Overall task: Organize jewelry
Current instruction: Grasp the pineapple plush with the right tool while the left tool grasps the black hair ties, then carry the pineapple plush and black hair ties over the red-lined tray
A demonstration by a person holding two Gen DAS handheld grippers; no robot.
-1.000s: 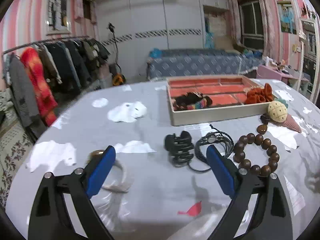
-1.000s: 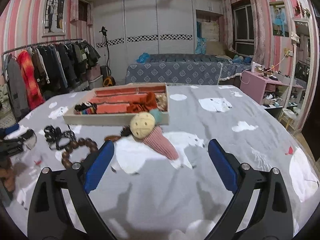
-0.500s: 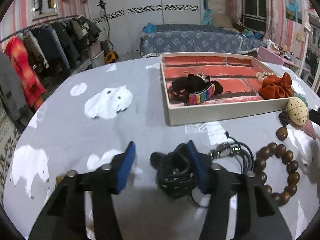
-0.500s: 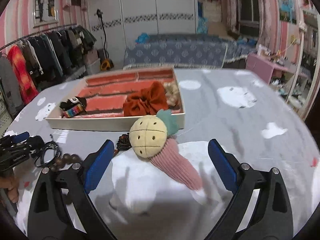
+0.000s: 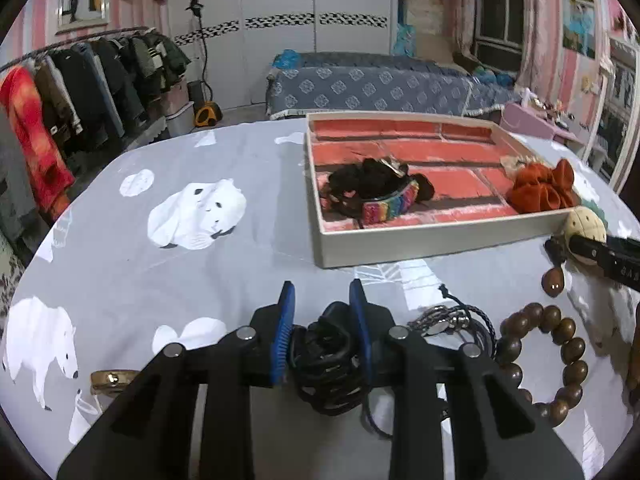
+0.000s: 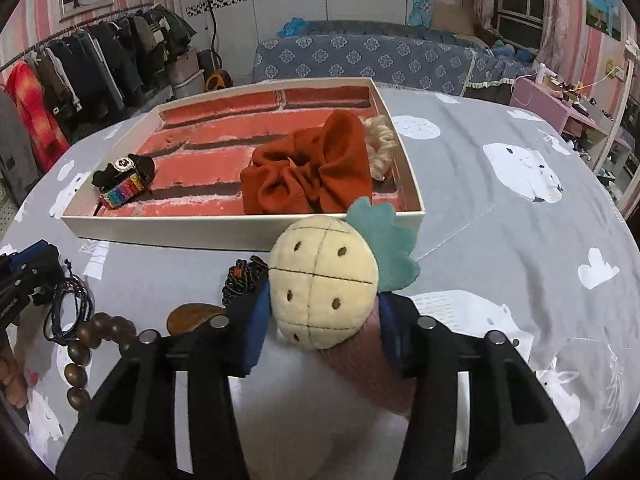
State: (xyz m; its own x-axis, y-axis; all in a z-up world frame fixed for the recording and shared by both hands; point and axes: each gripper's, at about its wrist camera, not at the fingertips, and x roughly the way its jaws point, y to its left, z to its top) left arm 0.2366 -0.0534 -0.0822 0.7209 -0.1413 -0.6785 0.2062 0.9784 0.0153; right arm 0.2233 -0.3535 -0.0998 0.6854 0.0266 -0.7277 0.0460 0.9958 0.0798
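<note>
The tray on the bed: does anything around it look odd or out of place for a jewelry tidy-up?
Yes: a plush pineapple sits among the jewelry, just outside the tray, a soft toy rather than jewelry. The right gripper is closing around it. Also, the orange scrunchie sprawls across the tray's dividers instead of one compartment.

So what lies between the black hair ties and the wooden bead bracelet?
A dark braided cord bracelet with metal ends lies between black hair ties and wooden bead bracelet, in the left wrist view.

Plush pineapple between closing jaws

Both wrist views close, angled down over table; share tray.
</note>
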